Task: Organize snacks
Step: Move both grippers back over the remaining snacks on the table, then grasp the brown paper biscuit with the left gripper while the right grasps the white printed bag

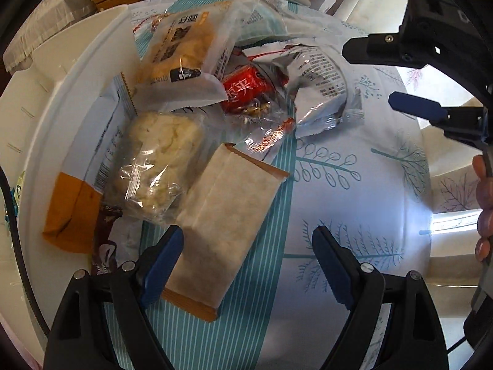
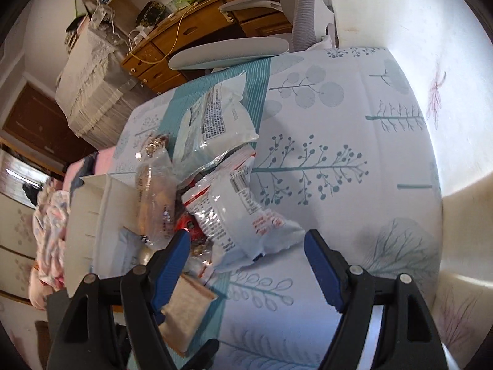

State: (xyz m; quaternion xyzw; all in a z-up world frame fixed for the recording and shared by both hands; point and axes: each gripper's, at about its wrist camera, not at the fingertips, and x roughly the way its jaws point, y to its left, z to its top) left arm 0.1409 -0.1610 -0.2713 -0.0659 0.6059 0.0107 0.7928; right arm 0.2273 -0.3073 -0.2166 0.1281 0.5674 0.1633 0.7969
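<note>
Both grippers, left gripper [image 1: 248, 265] and right gripper [image 2: 246, 265], hung with jaws spread, empty, over snack packets [image 1: 215, 98] heaped on the counter [image 1: 354, 185] beside a white tray [image 1: 61, 108]; the light, crinkly, slippery wrappers looked best pinched at their sealed edges.

Both wrist cameras look steeply down, close over the worktop [image 1: 354, 185]; both see the snack pile [image 2: 222, 203].

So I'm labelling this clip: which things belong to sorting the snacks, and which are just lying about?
Belongs:
beige wrapped bar
clear-wrapped pastry
red candy pack
silver snack bag
white organizer box
left tool, open
right tool, open

Lying about:
patterned tablecloth
wooden desk
</note>
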